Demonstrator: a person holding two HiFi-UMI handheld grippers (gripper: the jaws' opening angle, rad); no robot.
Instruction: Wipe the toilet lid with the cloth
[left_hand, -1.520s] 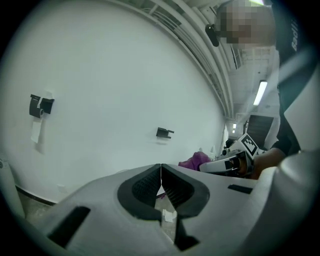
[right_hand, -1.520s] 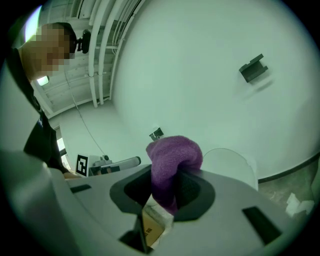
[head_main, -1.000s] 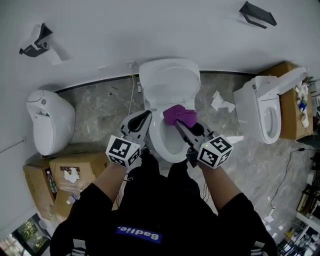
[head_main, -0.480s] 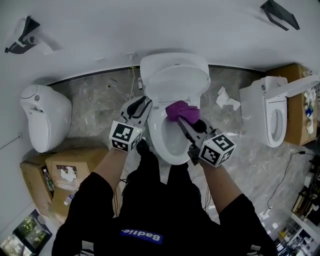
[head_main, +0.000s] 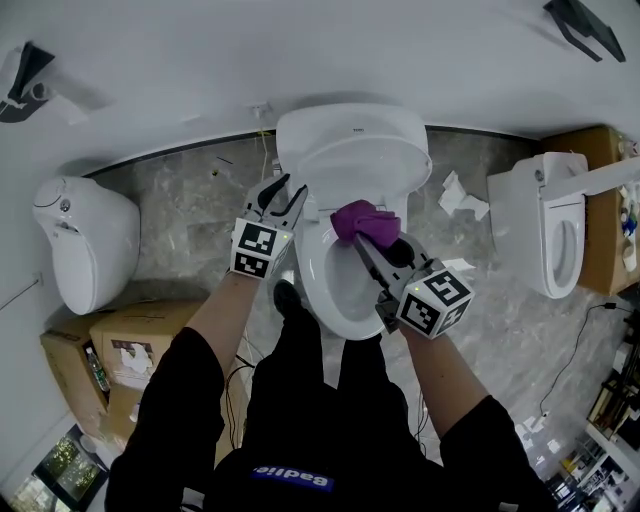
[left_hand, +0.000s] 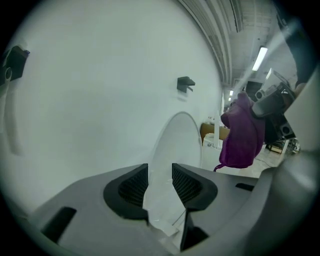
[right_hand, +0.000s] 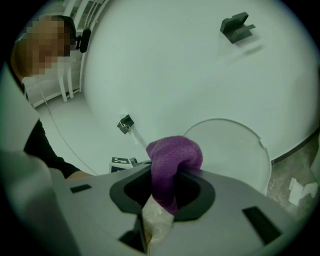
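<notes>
Nearby, raised toilet lid (head_main: 360, 165), spare toilet (head_main: 545, 235), boxes (head_main: 130, 335).

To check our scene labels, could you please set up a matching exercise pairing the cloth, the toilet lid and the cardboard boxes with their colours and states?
Things:
1. cloth
2. toilet lid
3. cardboard boxes

States:
A. white, raised upright
B. brown, standing on the floor
C. purple, pinched in the right claw

Pairs: 1-C, 2-A, 3-B
</notes>
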